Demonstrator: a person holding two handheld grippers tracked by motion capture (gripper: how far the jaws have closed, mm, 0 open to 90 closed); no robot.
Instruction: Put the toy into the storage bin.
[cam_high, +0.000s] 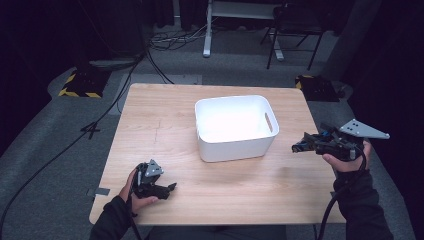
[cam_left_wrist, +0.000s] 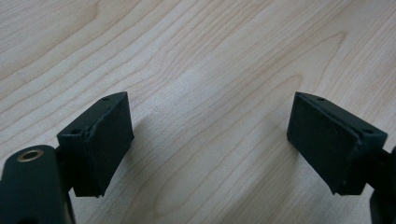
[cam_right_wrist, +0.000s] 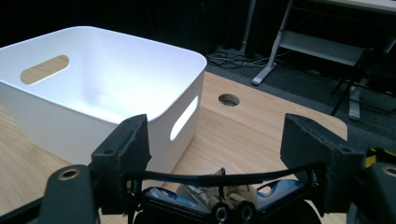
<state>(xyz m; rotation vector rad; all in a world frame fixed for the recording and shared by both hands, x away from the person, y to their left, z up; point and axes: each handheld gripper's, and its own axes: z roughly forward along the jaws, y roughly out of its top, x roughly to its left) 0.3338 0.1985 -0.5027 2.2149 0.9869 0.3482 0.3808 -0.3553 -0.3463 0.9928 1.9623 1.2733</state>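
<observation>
White storage bin (cam_high: 235, 127) sits near the middle of the wooden worktop (cam_high: 150, 125), with bare wood on every side. Seen from the right gripper view, its side walls have slotted handles (cam_right_wrist: 184, 117), and a round hole (cam_right_wrist: 229, 99) pierces the worktop beyond it. Right tool (cam_high: 296, 148) hovers at the worktop's right edge, just beside the bin, jaws wide with nothing between them. Left tool (cam_high: 171, 188) lies low at the near-left, well apart from the bin, jaws wide over bare wood. Floor cables (cam_high: 170, 40) and a chair (cam_high: 295, 30) stand beyond the far edge.
</observation>
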